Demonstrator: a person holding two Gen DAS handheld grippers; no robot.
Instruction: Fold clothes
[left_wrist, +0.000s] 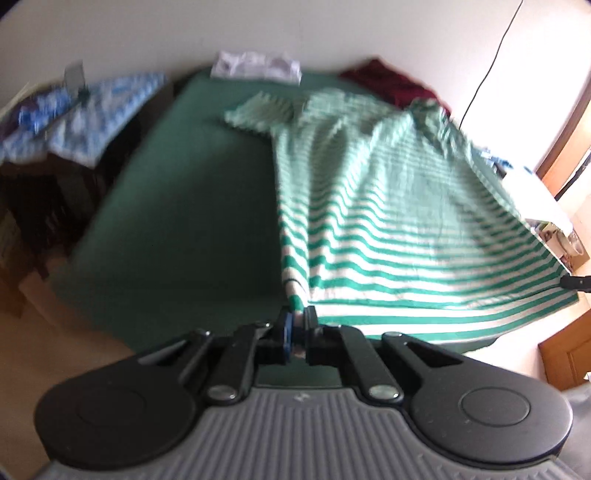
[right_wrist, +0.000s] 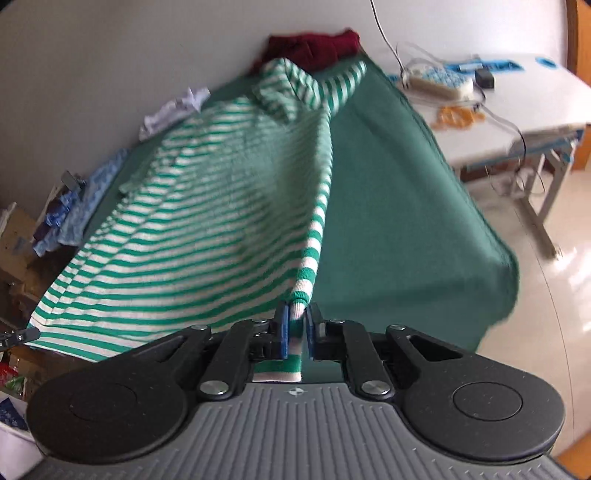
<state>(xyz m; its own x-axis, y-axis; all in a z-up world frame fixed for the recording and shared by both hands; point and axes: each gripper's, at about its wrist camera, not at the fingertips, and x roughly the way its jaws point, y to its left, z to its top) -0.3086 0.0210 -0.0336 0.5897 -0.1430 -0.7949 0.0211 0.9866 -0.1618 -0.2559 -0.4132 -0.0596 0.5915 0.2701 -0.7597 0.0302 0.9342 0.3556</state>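
A green-and-white striped shirt (left_wrist: 388, 206) lies stretched over the dark green table cover (left_wrist: 177, 206), its collar toward the wall. My left gripper (left_wrist: 298, 320) is shut on the shirt's near left hem corner, the cloth pulled taut up into the pads. In the right wrist view the same striped shirt (right_wrist: 207, 221) spreads to the left, and my right gripper (right_wrist: 296, 325) is shut on its near right hem corner, with a striped fold hanging down between the blue pads. The hem between the two corners is lifted off the green table cover (right_wrist: 399, 206).
A maroon garment (right_wrist: 310, 46) and a white cloth (right_wrist: 173, 110) lie at the table's far end by the wall. Blue patterned clothes (left_wrist: 92, 110) sit on furniture to the left. A white side table (right_wrist: 498, 103) with cables and a power strip stands to the right.
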